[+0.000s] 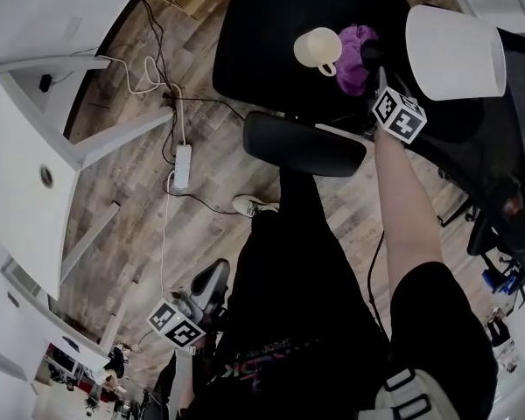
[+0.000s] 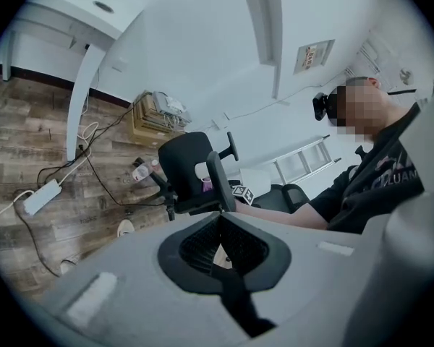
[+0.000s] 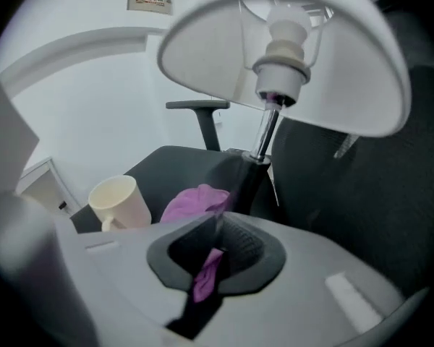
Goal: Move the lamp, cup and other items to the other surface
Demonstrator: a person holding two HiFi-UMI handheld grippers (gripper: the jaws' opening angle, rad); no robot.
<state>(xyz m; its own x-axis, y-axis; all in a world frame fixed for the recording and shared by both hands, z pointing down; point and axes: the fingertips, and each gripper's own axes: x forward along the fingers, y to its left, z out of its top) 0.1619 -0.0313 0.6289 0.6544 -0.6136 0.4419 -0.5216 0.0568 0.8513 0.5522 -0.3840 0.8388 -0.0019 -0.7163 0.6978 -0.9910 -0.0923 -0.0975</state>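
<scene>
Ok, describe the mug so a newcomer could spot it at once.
Find the black office chair's seat at the top of the head view. On it, left of the purple cloth and the white lamp, stands the mug. It alone is cream with a handle.

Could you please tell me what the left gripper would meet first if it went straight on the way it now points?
Most likely the black office chair, probably its near armrest, which stands just above the left gripper's shut jaws in its view. Nothing shows in between, though depth is hard to judge.
</scene>
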